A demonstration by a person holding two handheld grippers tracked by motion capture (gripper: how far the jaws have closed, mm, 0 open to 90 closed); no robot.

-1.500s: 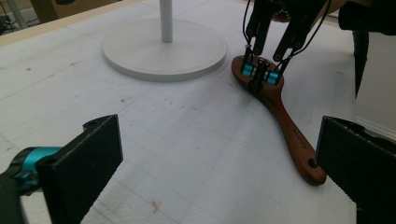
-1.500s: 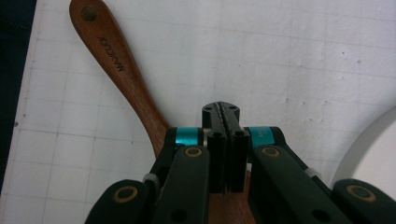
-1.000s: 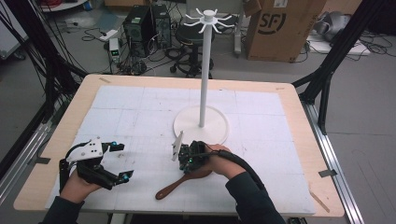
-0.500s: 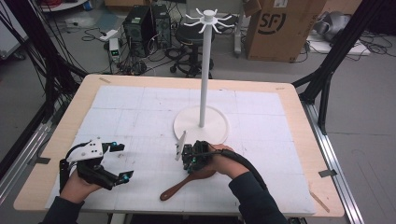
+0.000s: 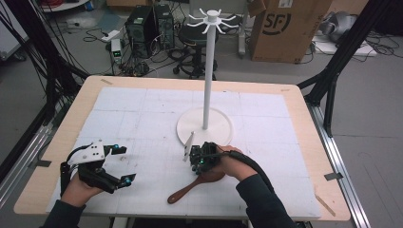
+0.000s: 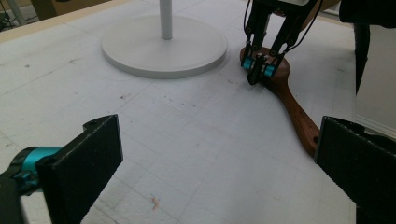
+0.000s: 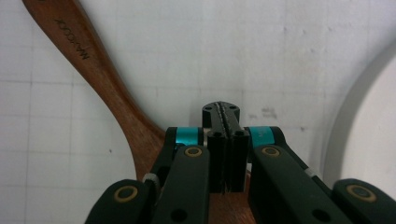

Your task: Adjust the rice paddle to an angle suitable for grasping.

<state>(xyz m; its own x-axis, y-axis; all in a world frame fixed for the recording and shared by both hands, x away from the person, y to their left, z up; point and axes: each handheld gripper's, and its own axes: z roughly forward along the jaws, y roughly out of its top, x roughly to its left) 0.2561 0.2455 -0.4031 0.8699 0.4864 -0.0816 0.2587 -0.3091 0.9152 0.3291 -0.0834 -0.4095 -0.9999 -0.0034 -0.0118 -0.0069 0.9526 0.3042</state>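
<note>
At the bench's near left we see the left gripper (image 5: 121, 164) hovering, jaws wide apart and empty. Right of it lies a wooden spoon (image 5: 192, 185), handle toward the near edge. Our right gripper (image 5: 196, 160), jaws pressed together, points down at the spoon's bowl, just beside the white stand (image 5: 205, 124).

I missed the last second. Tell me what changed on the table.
The wooden spoon slid slightly right and toward the stand, moved by the shut right gripper at its bowl. The left gripper stayed open and in place; the stand did not move.
</note>
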